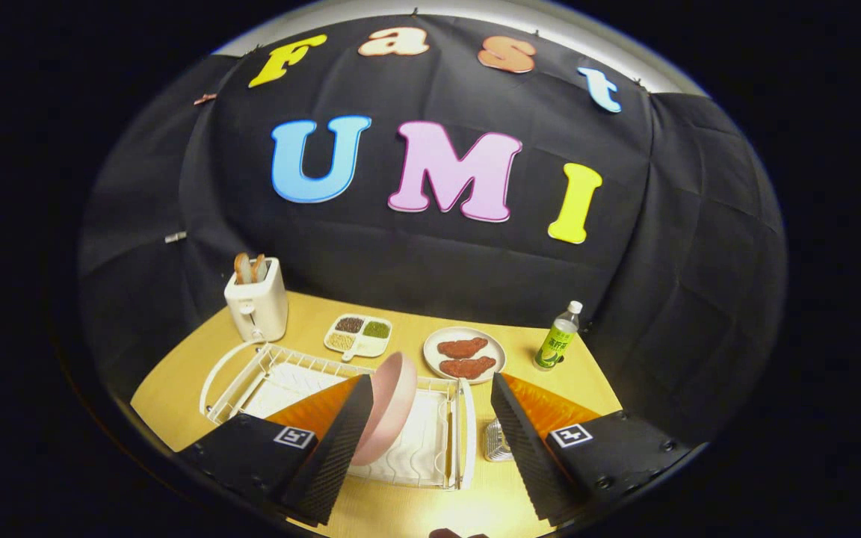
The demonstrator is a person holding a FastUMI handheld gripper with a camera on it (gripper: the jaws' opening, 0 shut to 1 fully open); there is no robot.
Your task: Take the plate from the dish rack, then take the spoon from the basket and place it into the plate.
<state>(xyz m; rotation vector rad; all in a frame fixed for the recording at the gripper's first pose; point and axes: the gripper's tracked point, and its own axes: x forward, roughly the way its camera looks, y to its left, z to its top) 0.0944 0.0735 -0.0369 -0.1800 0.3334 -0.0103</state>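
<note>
A pink plate stands on edge, tilted, in the white wire dish rack on the wooden table. It sits just ahead of my left finger, which overlaps its lower left rim. My gripper is open, hovering above the rack, with a wide gap between the fingers and nothing pressed between them. A small metal mesh basket stands right of the rack, partly hidden behind my right finger. I cannot make out the spoon in it.
A white toaster with bread slices stands behind the rack. A divided dish of grains, a plate with two meat pieces and a green bottle line the table's back. The black booth wall rises behind.
</note>
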